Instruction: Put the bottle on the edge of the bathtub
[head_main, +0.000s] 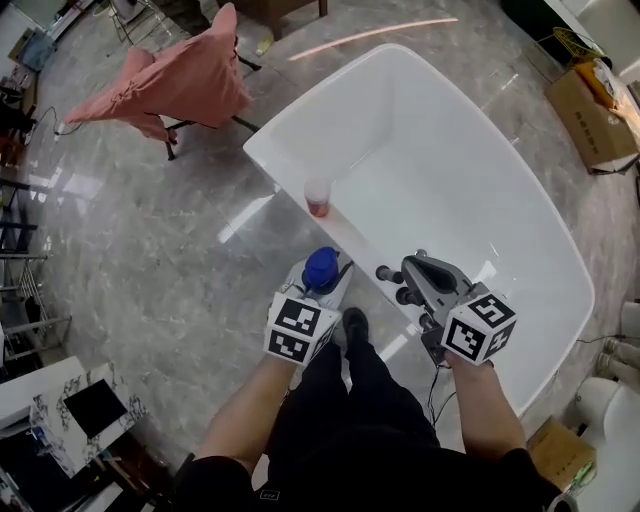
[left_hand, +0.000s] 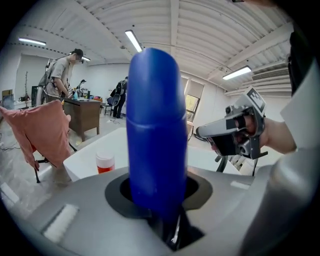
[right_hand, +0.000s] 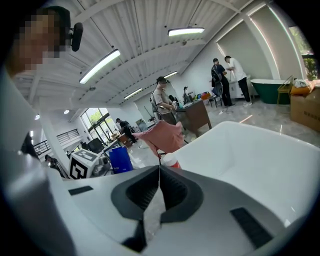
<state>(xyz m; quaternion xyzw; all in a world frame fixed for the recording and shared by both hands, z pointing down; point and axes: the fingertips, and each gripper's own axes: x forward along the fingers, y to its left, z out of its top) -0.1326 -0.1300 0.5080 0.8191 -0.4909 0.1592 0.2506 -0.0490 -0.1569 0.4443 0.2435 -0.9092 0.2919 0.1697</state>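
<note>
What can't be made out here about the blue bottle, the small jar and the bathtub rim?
- Blue bottle: head view, body covered by the left hand-held gripper; left gripper view, base sunk between the jaws.
- Small jar: too small everywhere for its label.
- Bathtub rim nearest the person: head view, covered by the right hand-held gripper.
</note>
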